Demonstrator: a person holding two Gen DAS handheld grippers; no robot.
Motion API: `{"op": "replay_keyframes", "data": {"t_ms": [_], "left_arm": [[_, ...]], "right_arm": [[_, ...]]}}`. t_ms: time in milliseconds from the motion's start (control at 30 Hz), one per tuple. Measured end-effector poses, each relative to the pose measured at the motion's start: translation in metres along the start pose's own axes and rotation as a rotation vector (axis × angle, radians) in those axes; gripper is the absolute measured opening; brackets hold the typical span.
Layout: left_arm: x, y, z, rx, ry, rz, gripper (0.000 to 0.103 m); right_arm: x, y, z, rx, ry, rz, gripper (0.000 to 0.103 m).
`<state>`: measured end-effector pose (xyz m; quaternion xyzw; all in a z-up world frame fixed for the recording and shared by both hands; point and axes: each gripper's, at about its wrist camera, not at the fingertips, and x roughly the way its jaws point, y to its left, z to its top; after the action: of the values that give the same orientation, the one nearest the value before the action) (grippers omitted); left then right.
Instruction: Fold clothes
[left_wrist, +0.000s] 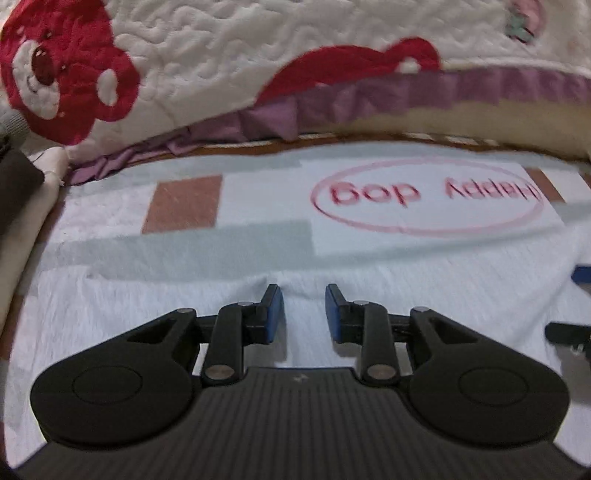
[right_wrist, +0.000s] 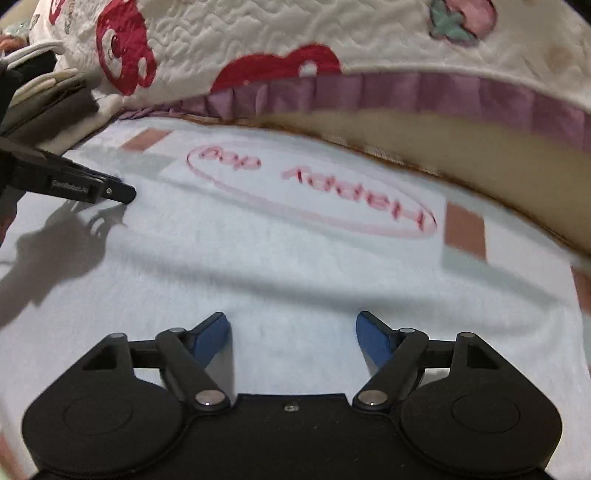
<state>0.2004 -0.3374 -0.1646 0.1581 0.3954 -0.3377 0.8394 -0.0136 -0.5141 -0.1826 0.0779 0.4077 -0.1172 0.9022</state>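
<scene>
While both claws hover with blue pads apart and nothing between them, one white shirt (right_wrist: 295, 258) lies flat just below, its red oval logo upside down and its long axis running side to side. Left claw (left_wrist: 304, 310) gapes narrowly, right claw (right_wrist: 293, 338) wide. One bear-print quilt (left_wrist: 221, 55) rises behind.

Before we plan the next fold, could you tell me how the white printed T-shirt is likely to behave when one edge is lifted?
The white T-shirt will probably droop limply: it lies flat with soft creases. It looks thin, so likely light. Its matte knit should resist sliding on the quilt.
</scene>
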Motion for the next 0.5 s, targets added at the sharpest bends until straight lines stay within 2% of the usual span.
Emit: {"op": "replay_keyframes", "data": {"t_ms": [67, 133, 233, 367, 467, 500], "left_arm": [[0.01, 0.006, 0.008, -0.012, -0.01, 0.027, 0.027], [0.018, 0.01, 0.013, -0.019, -0.009, 0.088, 0.028], [0.014, 0.022, 0.014, -0.121, 0.004, 0.104, 0.025], [-0.04, 0.048, -0.012, -0.237, -0.093, 0.121, 0.027], [-0.085, 0.068, -0.05, -0.315, -0.112, 0.12, 0.033], [-0.095, 0.072, -0.064, -0.332, -0.1, 0.086, 0.036]], "right_arm": [[0.01, 0.001, 0.011, 0.032, -0.014, -0.021, 0.082], [0.02, 0.002, 0.022, 0.045, -0.024, -0.049, 0.083], [0.026, 0.003, 0.031, 0.059, -0.015, -0.071, 0.083], [0.034, -0.001, 0.038, 0.086, -0.007, -0.068, 0.085], [0.041, -0.005, 0.045, 0.089, 0.005, -0.061, 0.086], [0.043, -0.006, 0.048, 0.087, 0.008, -0.06, 0.087]]}}
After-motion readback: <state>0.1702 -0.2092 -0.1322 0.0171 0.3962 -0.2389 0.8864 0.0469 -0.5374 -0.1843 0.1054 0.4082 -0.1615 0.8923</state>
